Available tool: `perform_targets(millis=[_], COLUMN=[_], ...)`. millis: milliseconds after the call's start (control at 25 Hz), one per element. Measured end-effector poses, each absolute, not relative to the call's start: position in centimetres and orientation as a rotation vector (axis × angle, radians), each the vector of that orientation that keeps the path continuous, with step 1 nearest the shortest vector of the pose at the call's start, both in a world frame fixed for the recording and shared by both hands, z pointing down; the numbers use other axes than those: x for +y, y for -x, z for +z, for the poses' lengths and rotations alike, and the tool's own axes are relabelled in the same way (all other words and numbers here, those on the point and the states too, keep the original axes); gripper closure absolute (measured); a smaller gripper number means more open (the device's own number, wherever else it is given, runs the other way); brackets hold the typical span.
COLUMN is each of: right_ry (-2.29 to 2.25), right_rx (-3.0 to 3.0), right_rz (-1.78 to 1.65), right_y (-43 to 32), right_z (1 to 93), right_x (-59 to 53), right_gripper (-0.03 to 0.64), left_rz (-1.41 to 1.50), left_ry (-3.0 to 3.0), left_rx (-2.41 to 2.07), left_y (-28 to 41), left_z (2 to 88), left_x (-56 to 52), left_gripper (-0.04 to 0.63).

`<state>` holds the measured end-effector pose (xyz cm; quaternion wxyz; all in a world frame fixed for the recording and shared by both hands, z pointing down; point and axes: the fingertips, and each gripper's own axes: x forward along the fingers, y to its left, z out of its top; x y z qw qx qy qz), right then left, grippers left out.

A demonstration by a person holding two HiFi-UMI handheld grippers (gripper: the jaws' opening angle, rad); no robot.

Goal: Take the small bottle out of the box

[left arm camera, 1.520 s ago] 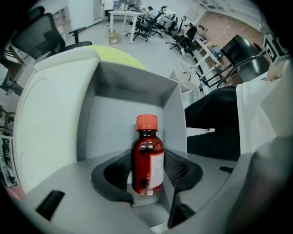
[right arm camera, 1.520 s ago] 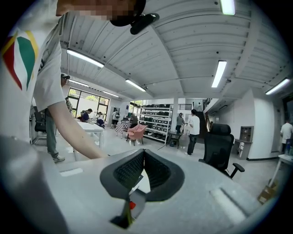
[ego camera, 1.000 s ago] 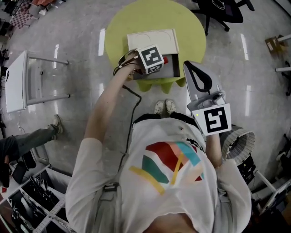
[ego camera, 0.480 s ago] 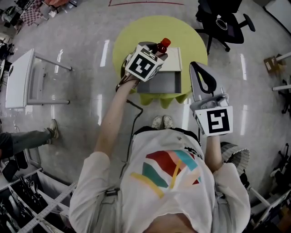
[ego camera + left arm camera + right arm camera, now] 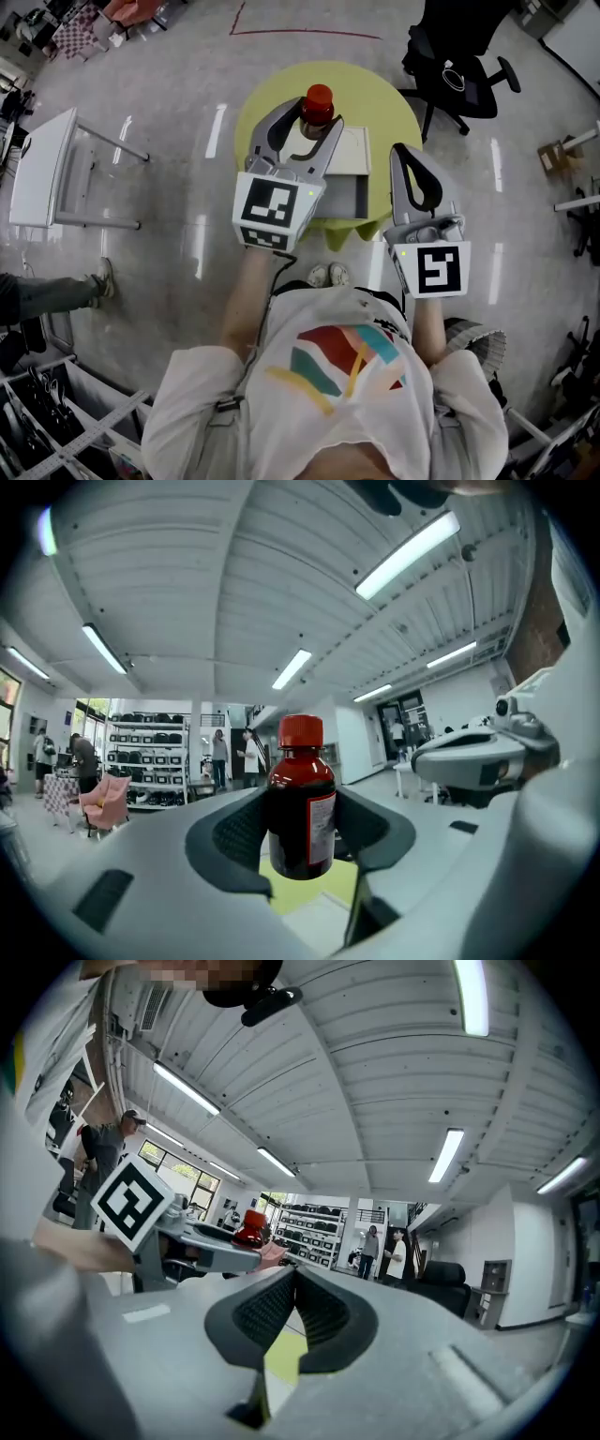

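A small dark bottle (image 5: pixel 300 808) with a red cap (image 5: pixel 317 98) is held upright between the jaws of my left gripper (image 5: pixel 305 127), lifted high above the round yellow-green table (image 5: pixel 272 103). The open box (image 5: pixel 349 178), white with a grey inside, lies on the table below and looks empty where it shows. My right gripper (image 5: pixel 415 178) hangs to the right of the box, tilted up, its jaws pressed together on nothing. In the right gripper view the bottle's red cap (image 5: pixel 249 1222) and the left gripper show at the left.
A black office chair (image 5: pixel 464 66) stands behind the table at the right. A white table (image 5: pixel 42 169) stands on the grey floor at the left. Shelves and several people show far off in both gripper views.
My left gripper has risen out of the box with the bottle and swung up and toward the camera. The right gripper stays about where it was.
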<state>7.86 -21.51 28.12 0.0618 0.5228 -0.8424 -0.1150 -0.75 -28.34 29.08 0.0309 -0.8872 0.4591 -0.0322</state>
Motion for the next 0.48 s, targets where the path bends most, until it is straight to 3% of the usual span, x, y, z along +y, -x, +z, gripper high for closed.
perform_targets(millis=[200, 480], right_ry=[-1.616, -1.674], right_rx=[-2.566, -2.591], right_rz=[-0.408, -0.430], right_y=[-7.5, -7.7], right_z=[26.8, 26.6], right_x=[-20.9, -19.6], right_gripper=[0.614, 0.614], left_rz=[0.178, 0.262], left_ry=[2.623, 2.426], left_rx=[1.472, 1.576], left_y=[2.8, 5.5], left_z=[24.7, 23.3], left_x=[-24.6, -20.3], left_gripper=[0.379, 0.379])
